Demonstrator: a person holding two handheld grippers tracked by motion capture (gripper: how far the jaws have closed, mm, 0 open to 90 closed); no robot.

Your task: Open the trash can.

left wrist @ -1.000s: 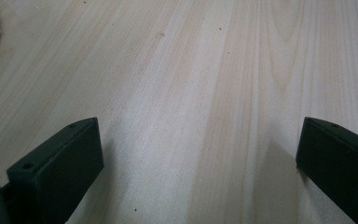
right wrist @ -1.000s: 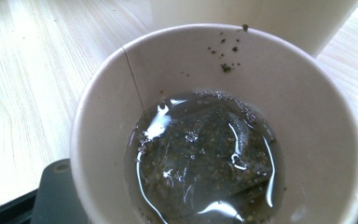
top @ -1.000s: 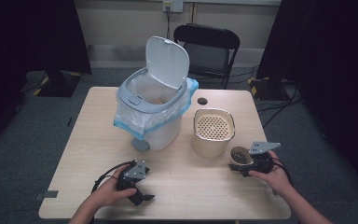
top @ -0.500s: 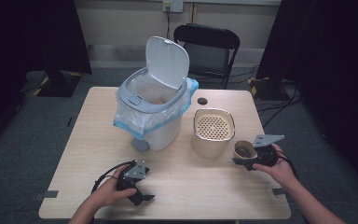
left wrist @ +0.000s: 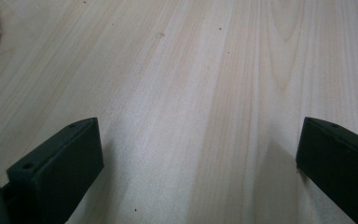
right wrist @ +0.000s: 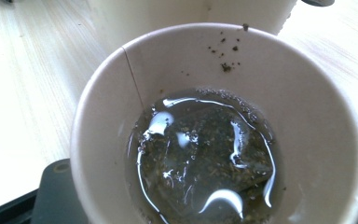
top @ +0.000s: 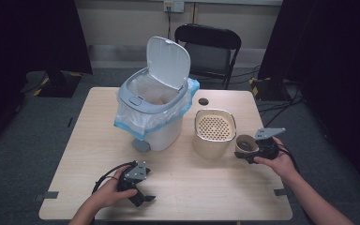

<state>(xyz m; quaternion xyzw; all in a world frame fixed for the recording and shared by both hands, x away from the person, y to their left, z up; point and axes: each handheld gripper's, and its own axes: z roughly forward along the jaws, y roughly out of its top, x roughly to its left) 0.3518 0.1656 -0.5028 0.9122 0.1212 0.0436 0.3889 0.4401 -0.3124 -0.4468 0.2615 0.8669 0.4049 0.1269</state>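
A paper cup (top: 245,143) is held just right of the beige strainer pot (top: 214,132), with my right gripper (top: 250,151) shut on its sides. In the right gripper view the cup (right wrist: 107,116) holds dark liquid and a soaked tea bag (right wrist: 209,158), and tea specks cling to its inner wall. One black finger (right wrist: 56,191) shows under its left side. My left gripper (top: 139,198) rests low over the table's front left. Its jaws stand wide open over bare wood (left wrist: 200,93), with nothing between them.
A white pedal bin (top: 152,112) with its lid up and a blue-edged liner stands at the table's middle back. A small dark disc (top: 203,101) lies behind the strainer pot. A black chair (top: 207,47) stands beyond the wooden table (top: 206,187).
My right gripper has lifted the cup a little and drifted slightly right, beside the strainer pot. The left gripper has stayed where it was.
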